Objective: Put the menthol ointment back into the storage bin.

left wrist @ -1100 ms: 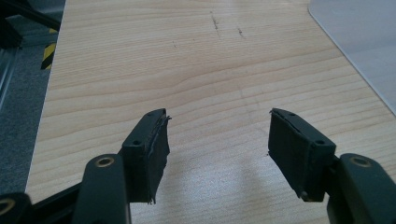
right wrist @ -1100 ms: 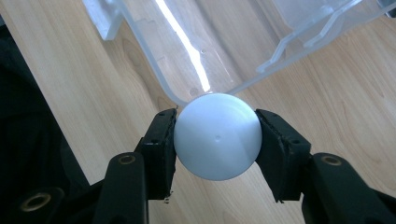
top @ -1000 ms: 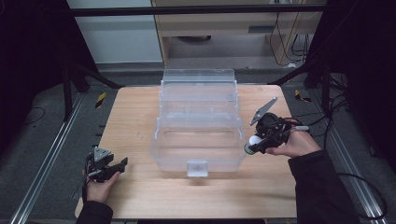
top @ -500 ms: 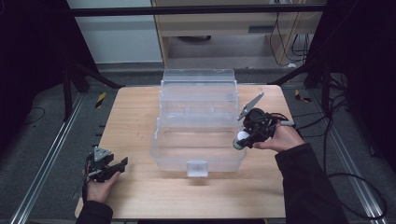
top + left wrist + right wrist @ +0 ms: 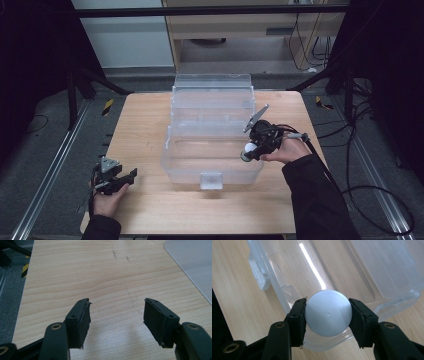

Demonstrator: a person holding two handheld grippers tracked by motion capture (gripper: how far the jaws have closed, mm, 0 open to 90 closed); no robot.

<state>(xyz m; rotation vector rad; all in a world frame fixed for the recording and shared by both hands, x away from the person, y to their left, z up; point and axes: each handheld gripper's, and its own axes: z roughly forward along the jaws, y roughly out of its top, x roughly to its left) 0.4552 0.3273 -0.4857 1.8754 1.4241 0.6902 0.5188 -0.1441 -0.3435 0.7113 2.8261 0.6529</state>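
- High view, nearest edge first: the left gripper (image 5: 116, 179) rests on the wooden table (image 5: 145, 125) at the near left corner, well apart from the work; in the left gripper view its jaws stand spread with bare wood between them and nothing held.
- Right gripper view, next in: the right gripper (image 5: 327, 315) pinches a white ball (image 5: 328, 312), one black pad pressed on each side of it, so the grip looks firm.
- The ball hangs just over the near right rim of the clear plastic box (image 5: 212, 150), which sits open in the middle of the table. In the high view the ball (image 5: 248, 148) shows as a pale spot at the box's right wall.
- Judged from this, the step in hand is carrying the ball into the box; it is over the rim, not yet set down.
- The next move calls for bringing the ball a little farther over the open floor, lowering it, then spreading the jaws so that it drops without rolling against the wall.
- The box floor looks bare through the clear plastic; I see nothing in it.
- Farthest off, the box's clear lid (image 5: 212, 100) stands tipped back behind the tub, also holding nothing.
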